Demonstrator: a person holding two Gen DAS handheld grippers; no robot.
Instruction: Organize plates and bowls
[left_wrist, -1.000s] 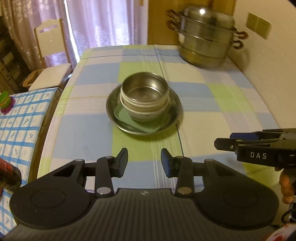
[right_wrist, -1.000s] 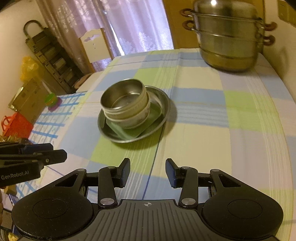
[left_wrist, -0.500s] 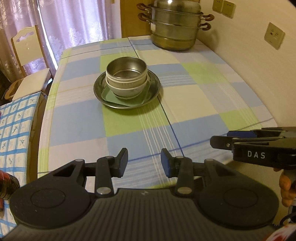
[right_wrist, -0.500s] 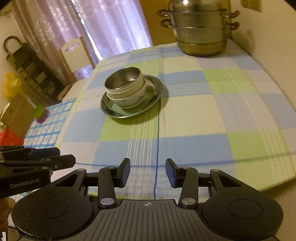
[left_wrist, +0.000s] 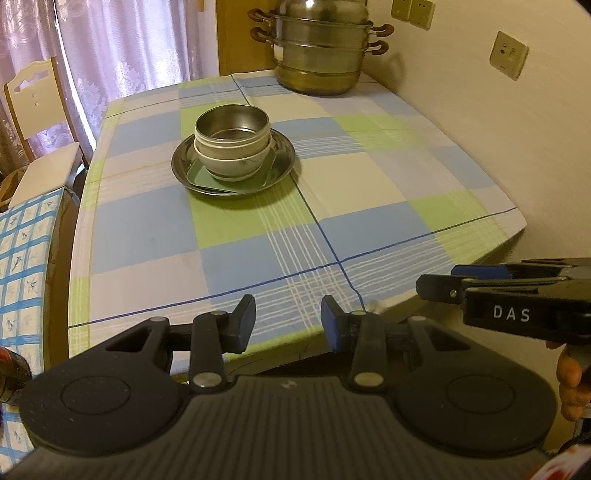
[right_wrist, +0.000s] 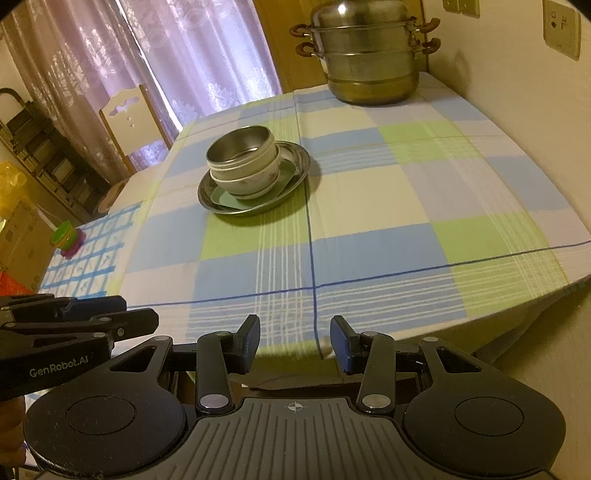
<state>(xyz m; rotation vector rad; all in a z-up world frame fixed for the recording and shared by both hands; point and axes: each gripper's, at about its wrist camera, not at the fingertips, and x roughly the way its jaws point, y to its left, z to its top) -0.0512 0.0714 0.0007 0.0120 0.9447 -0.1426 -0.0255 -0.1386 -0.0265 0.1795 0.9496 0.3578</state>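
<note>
A stack stands mid-table: a steel bowl (left_wrist: 232, 127) nested in a white patterned bowl (left_wrist: 236, 162), on a green square plate (left_wrist: 201, 177), all on a round steel plate (left_wrist: 282, 162). The right wrist view has the same steel bowl (right_wrist: 240, 147), white bowl (right_wrist: 251, 179) and steel plate (right_wrist: 295, 158). My left gripper (left_wrist: 288, 325) hangs open and empty over the table's near edge, far from the stack. Level with it, my right gripper (right_wrist: 294, 341) is also open and empty. Each gripper shows at the side of the other's view.
A checked cloth covers the table (left_wrist: 147, 229). A tall steel steamer pot (left_wrist: 319, 55) stands at the far right corner by the wall. A chair (left_wrist: 35, 110) and a second table with a blue grid cloth (left_wrist: 22, 258) are on the left.
Both grippers have drawn back from the stack toward the table's near edge, so the bowls look smaller and farther. Their jaws kept the same gap.
</note>
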